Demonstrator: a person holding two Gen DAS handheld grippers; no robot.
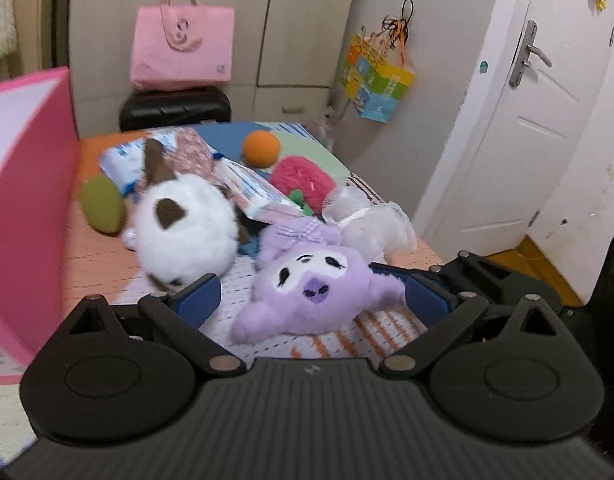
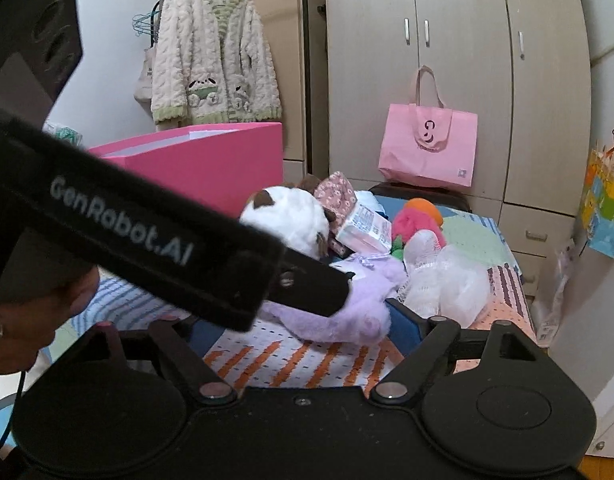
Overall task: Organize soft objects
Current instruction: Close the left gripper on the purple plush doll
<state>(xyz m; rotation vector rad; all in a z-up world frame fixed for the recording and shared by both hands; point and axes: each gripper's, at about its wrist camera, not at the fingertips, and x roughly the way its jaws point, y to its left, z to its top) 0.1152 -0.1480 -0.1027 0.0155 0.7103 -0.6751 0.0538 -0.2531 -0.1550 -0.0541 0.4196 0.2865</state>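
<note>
Home bedroom. Bed with patterned cover, beige built-in wardrobe behind it, fleece cardigan on a hanger, pink tote bag against the cupboard doors, white room door with lever handle.

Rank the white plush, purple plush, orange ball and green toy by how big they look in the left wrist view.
1. White plush and purple plush: about equal; the purple one lies nearer, so no ranking.
2. Green toy.
3. Orange ball, though farthest away.
</note>
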